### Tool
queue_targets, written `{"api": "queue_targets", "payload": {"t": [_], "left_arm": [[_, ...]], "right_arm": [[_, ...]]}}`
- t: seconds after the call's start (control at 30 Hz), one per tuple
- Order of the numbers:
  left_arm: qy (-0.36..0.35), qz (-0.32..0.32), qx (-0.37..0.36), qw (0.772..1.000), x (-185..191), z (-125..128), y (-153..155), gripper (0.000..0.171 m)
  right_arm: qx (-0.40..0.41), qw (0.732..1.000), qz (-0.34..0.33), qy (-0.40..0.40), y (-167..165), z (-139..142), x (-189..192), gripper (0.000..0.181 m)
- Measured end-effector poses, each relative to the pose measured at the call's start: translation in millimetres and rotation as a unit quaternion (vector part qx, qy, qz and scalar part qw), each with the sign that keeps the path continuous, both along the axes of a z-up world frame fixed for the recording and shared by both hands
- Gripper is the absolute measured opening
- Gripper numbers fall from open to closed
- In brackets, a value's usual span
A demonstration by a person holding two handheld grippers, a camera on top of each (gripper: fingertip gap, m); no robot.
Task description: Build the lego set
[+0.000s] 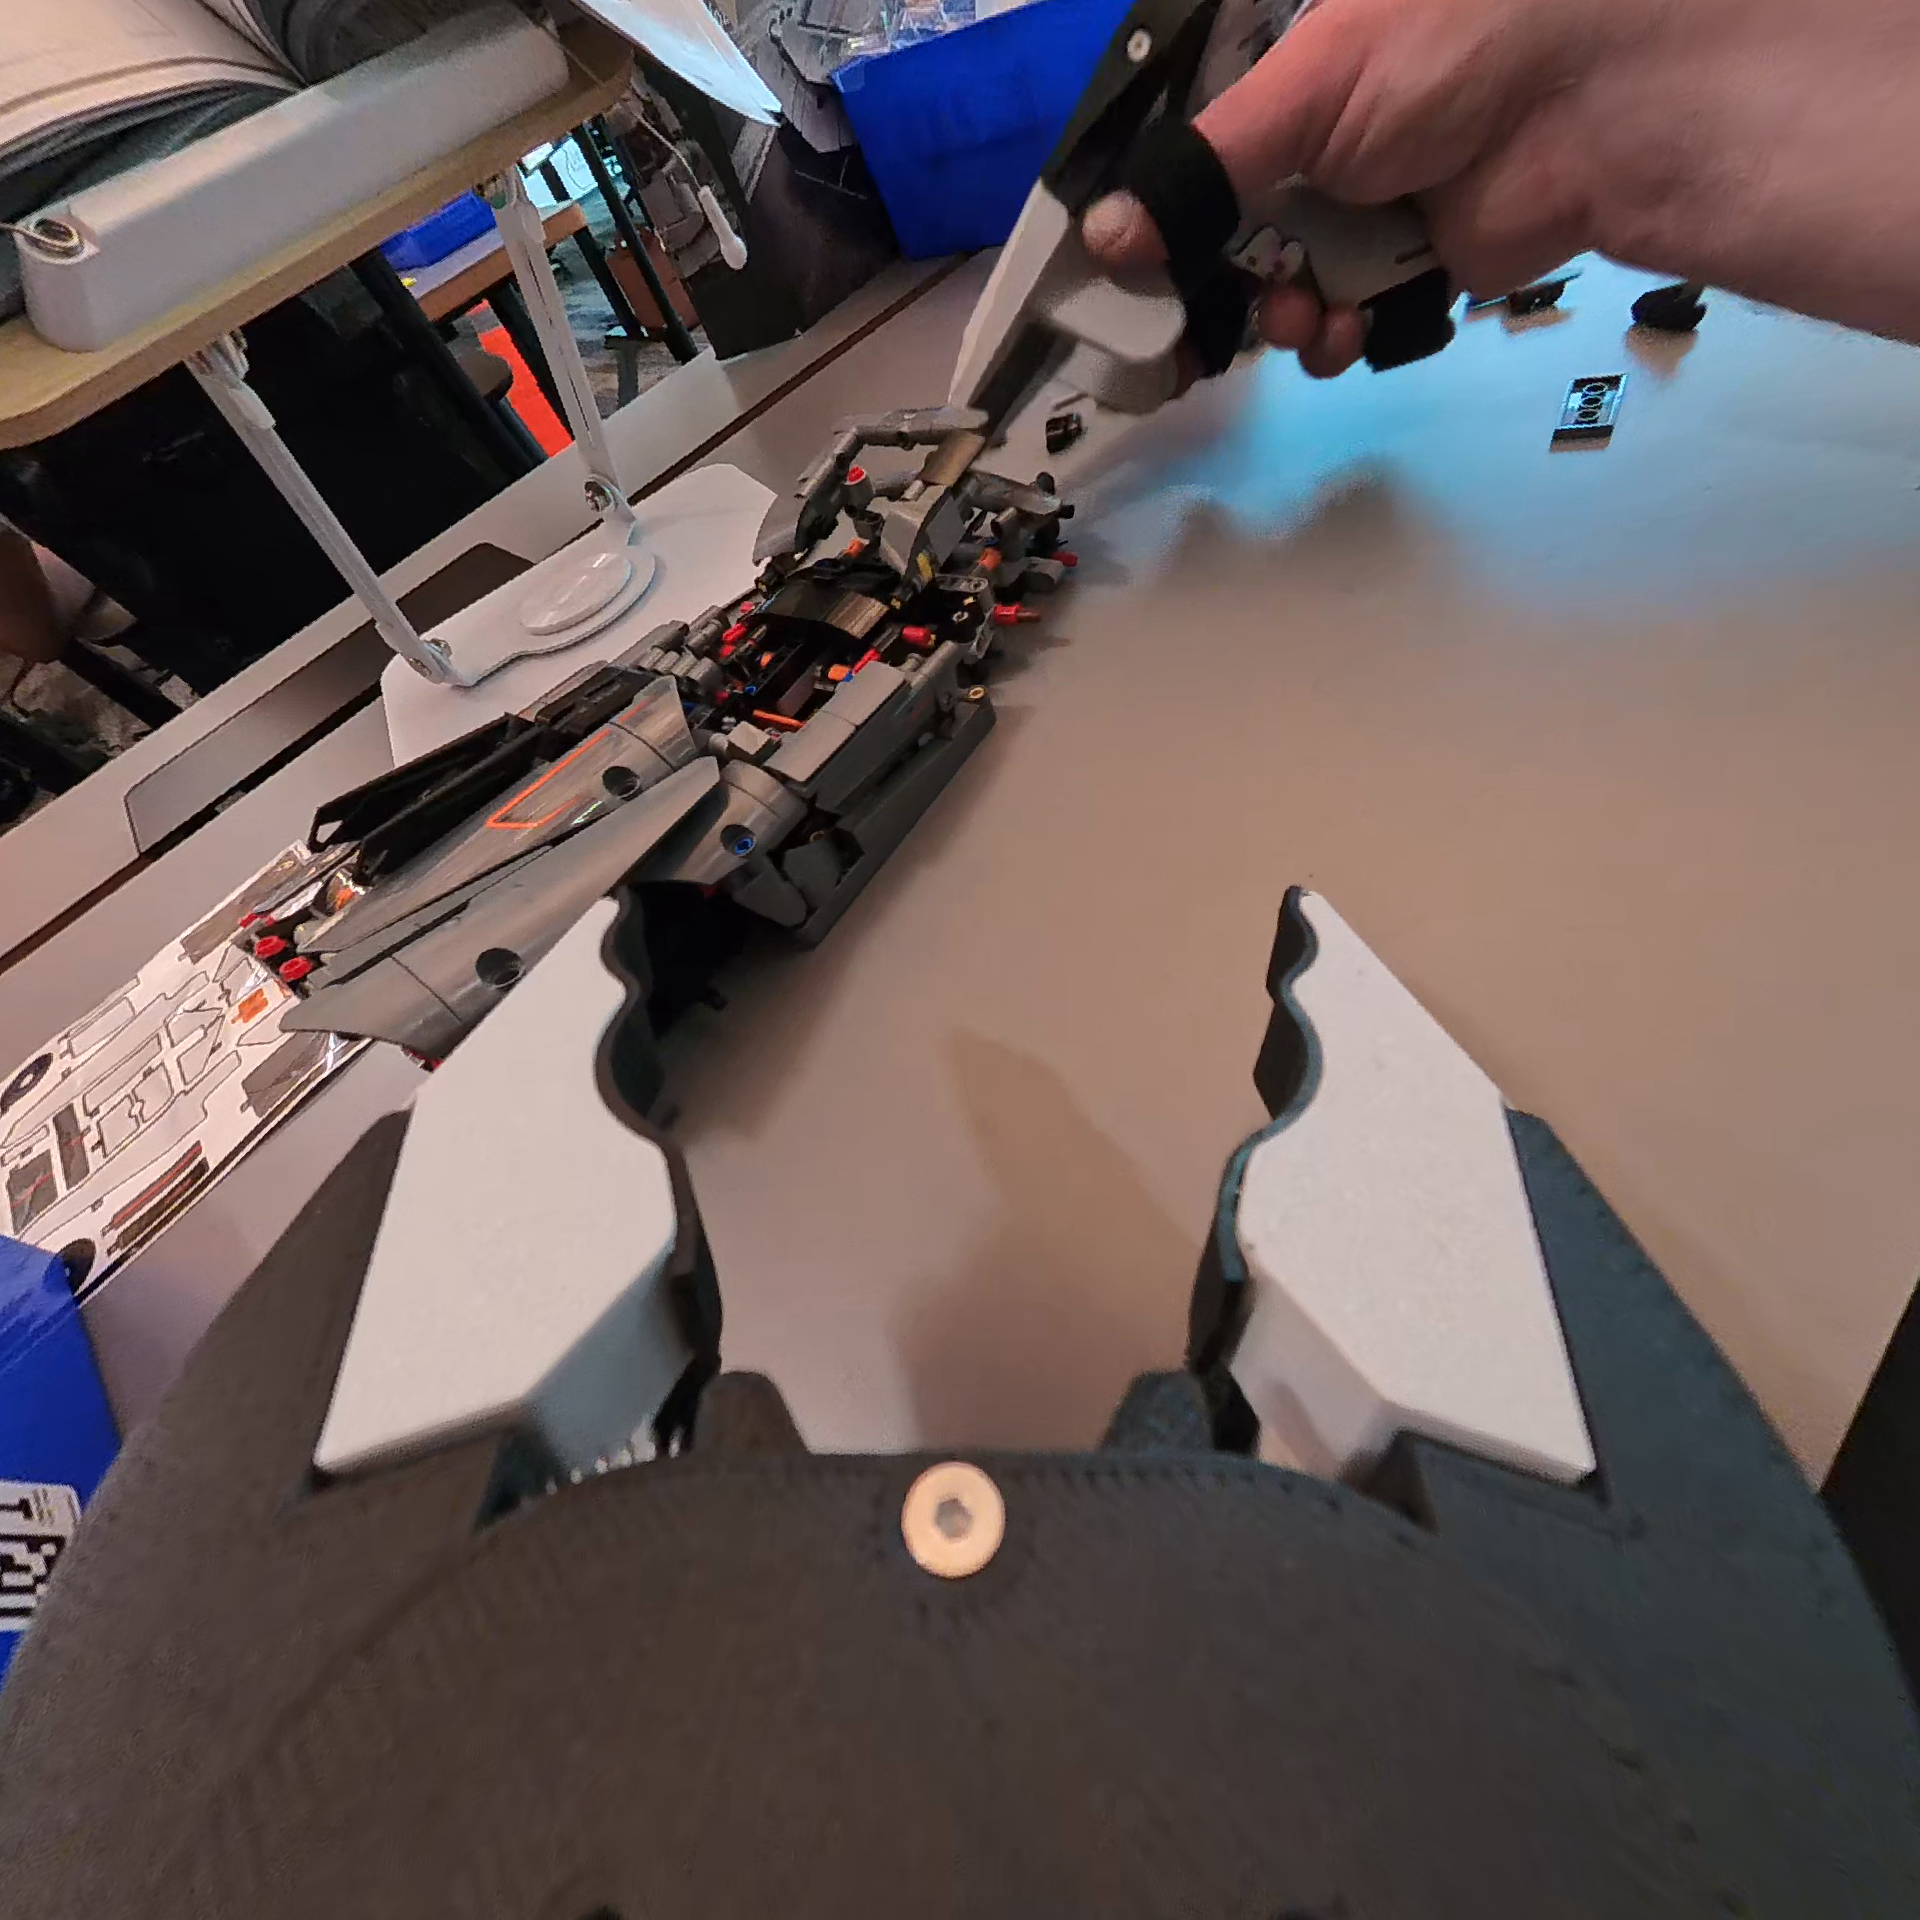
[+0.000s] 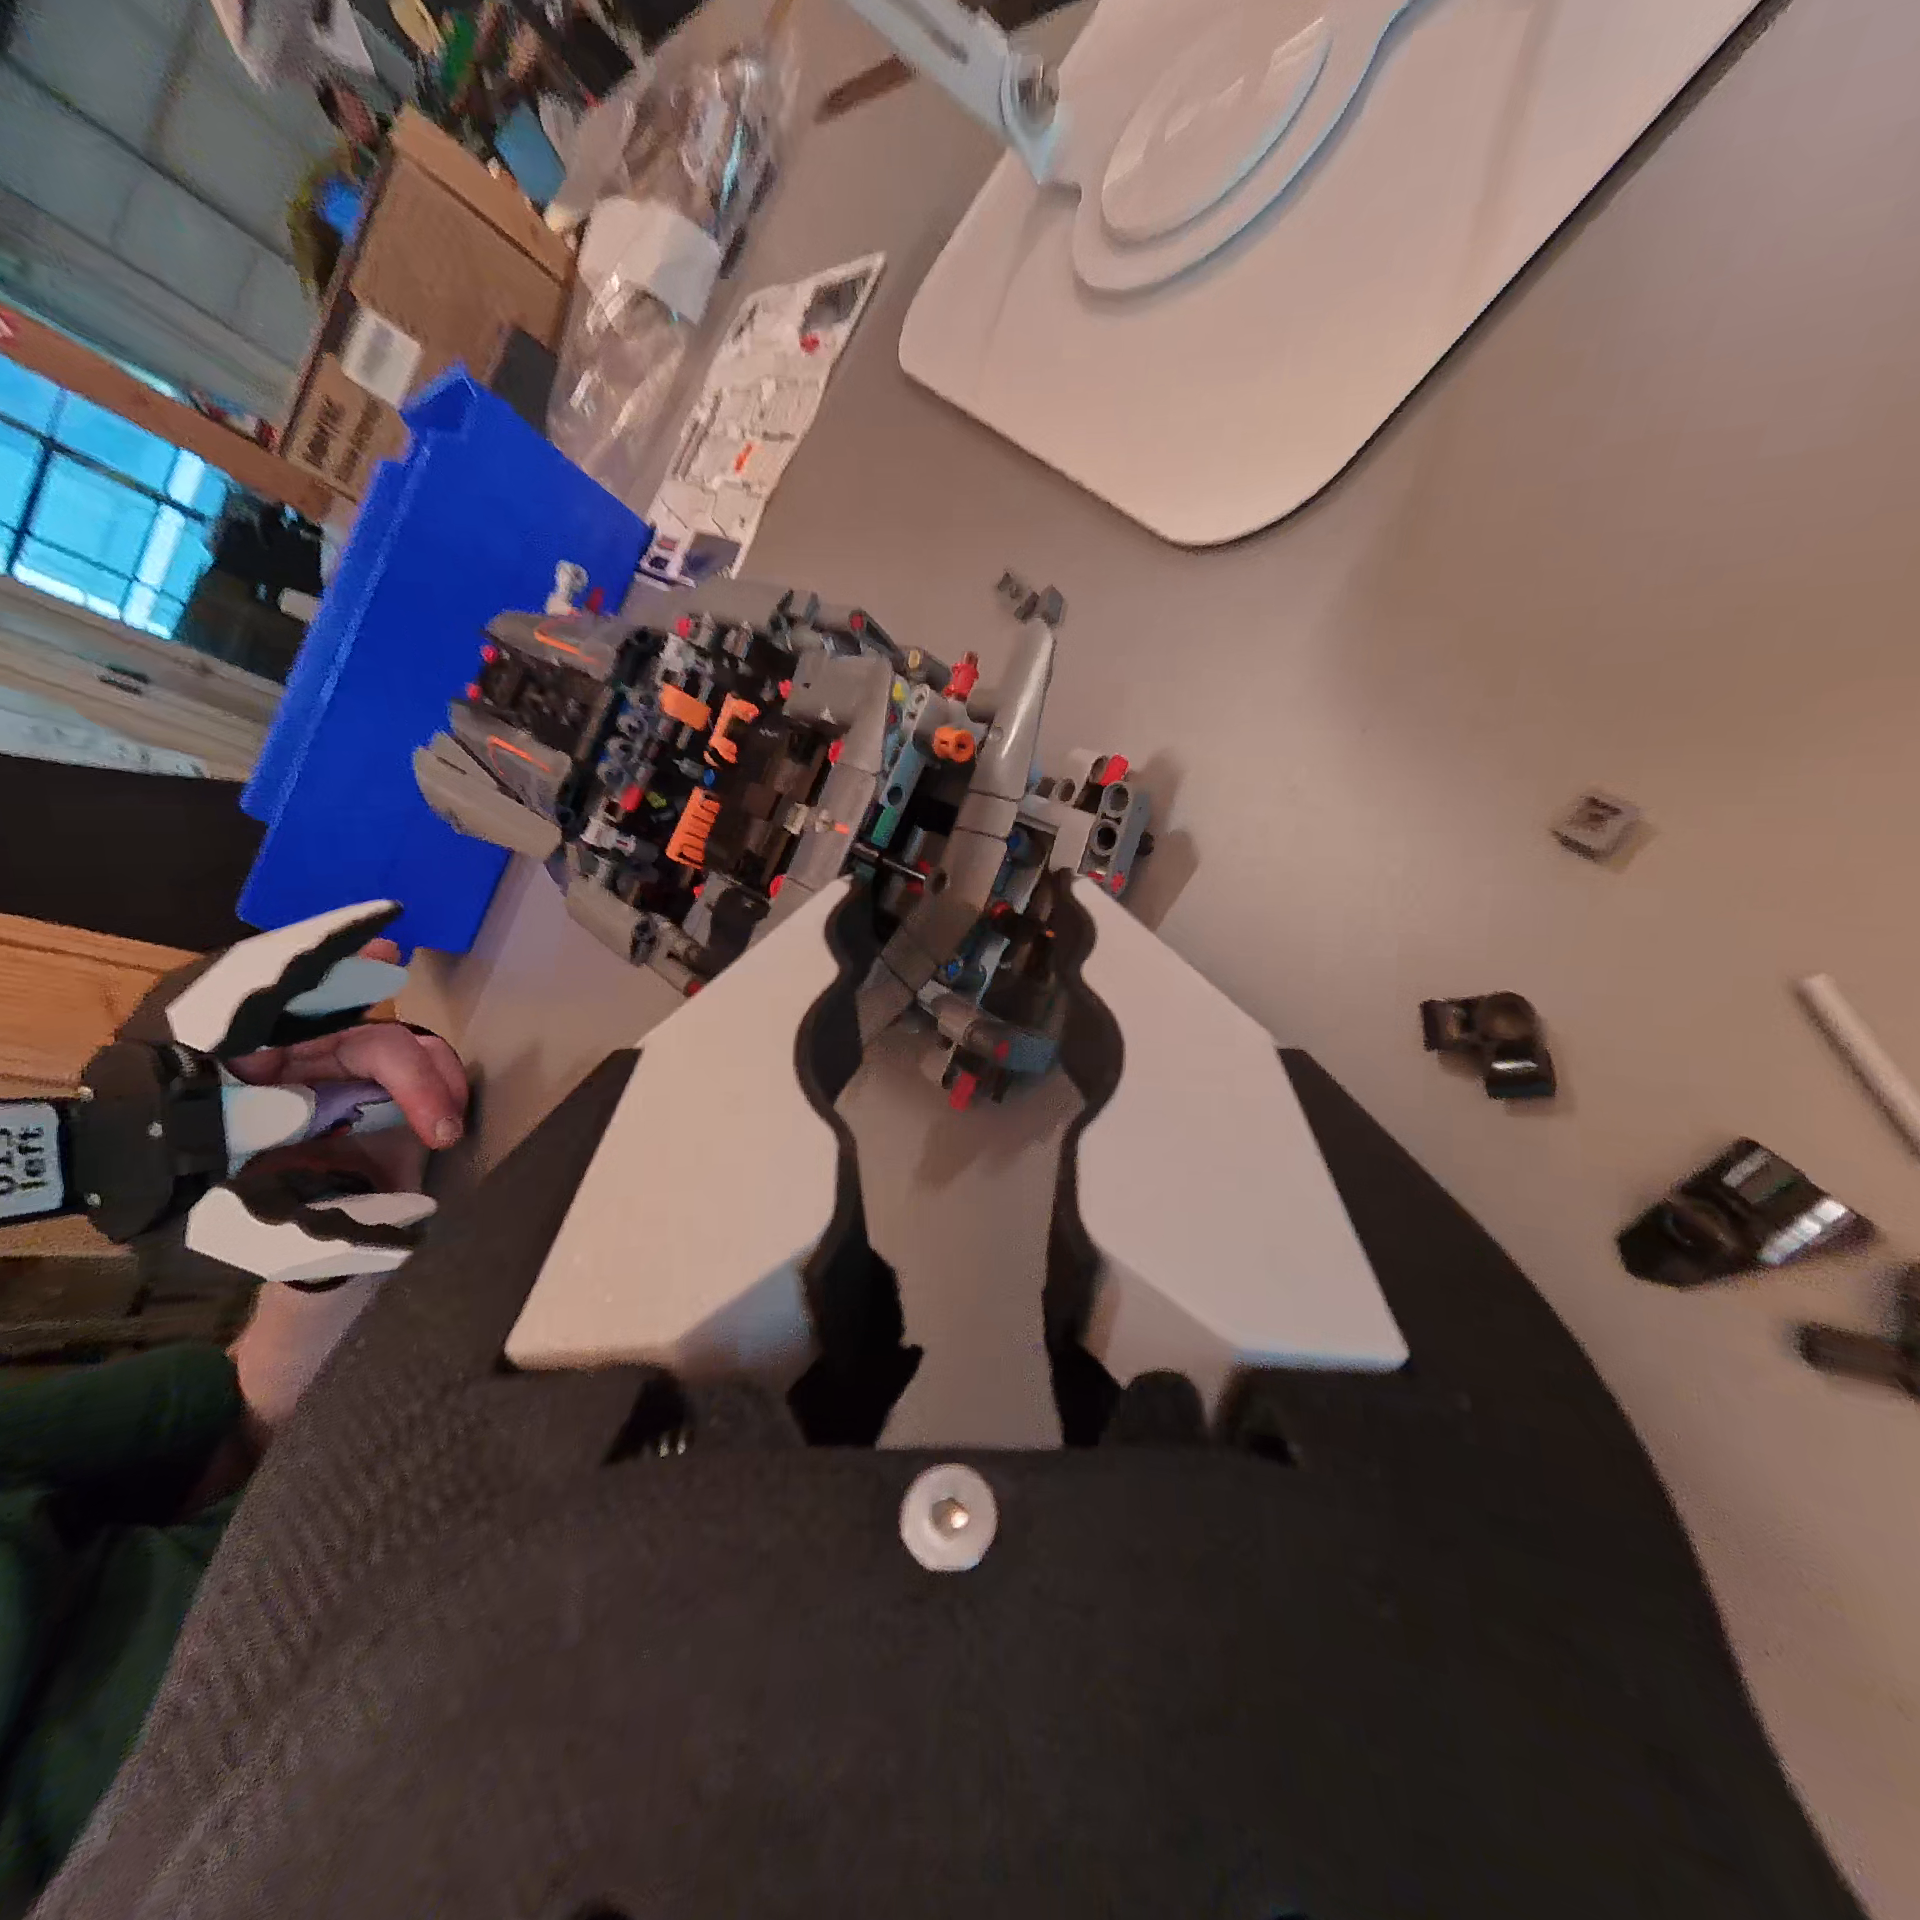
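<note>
The blurred dark piece [image 2: 1870,1340] is cut off by the right edge.

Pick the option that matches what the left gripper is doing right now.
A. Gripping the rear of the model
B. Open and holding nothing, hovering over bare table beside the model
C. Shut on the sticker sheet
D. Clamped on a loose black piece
B: the left gripper has its jaws spread wide with only bare table between them, the lego model lying just to its left side.
</note>
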State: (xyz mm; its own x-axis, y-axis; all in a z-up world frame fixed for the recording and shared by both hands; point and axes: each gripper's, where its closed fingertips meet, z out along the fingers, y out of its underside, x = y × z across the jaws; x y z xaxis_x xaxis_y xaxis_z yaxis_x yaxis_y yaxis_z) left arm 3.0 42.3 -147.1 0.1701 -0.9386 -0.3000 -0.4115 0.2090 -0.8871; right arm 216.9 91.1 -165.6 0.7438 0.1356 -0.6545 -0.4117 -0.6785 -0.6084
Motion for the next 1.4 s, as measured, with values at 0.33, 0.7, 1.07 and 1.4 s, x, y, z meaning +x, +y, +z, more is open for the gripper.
{"api": "queue_targets", "payload": {"t": [0.33,0.7,1.07,1.4], "left_arm": [[0.009,0.004,0.004,1.0,1,-2,1,0.115],[0.01,0.002,0.004,1.0,0,-3,0,0.115],[0.014,0.002,0.004,1.0,0,-4,0,0.115],[0.015,0.002,-0.002,1.0,0,-5,1,0.113]], "right_arm": [[0.018,0.997,0.032,-0.061,8,24,-14,0.014],[-0.009,0.994,0.033,-0.101,9,6,-8,0.004],[0.029,0.997,0.043,-0.048,12,26,-20,0.007],[0.041,0.996,0.042,-0.065,9,30,-16,0.011]]}}
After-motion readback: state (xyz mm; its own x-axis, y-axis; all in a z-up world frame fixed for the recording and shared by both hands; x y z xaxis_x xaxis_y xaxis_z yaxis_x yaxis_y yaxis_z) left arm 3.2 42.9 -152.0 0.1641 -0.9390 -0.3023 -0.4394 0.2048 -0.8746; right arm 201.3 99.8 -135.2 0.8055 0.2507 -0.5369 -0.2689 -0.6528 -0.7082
